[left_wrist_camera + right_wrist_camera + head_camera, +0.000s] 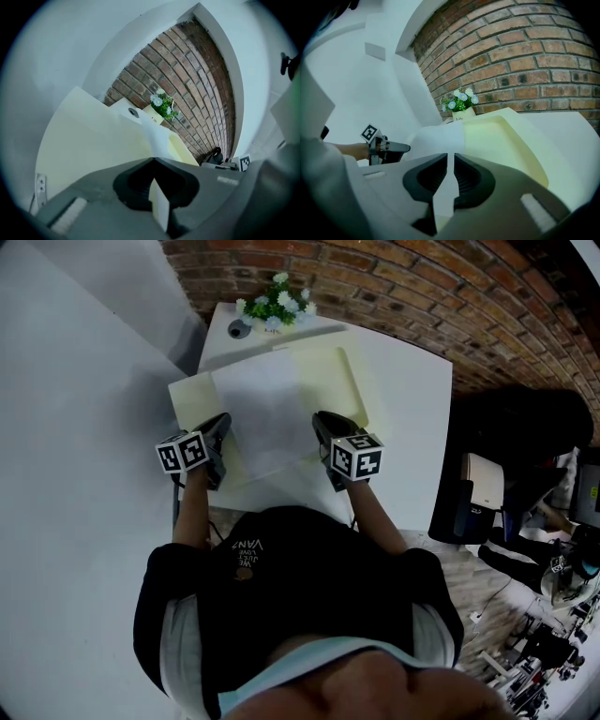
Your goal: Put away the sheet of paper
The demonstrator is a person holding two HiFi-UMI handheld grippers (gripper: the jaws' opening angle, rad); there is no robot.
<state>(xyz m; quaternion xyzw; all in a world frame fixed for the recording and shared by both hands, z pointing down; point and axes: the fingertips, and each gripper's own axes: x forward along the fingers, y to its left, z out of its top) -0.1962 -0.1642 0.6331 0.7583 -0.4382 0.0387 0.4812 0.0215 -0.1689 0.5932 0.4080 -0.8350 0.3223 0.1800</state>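
A white sheet of paper [267, 418] is held over an open pale-yellow folder [347, 381] on the white table [417, 427]. My left gripper [217, 435] is shut on the sheet's left near edge, and my right gripper [323, 430] is shut on its right near edge. In the left gripper view the sheet [157, 136] runs edge-on out of the closed left gripper [154, 161]. In the right gripper view the sheet [438, 138] passes between the right gripper's [450, 157] jaws and stretches over the folder [506, 136]. The left gripper [393, 150] shows there too.
A small pot of white flowers [277, 306] and a small round object [237, 331] stand at the table's far edge, against a brick wall [422, 296]. A grey wall panel [75, 427] is close on the left. Dark equipment and clutter [525, 484] lie to the right.
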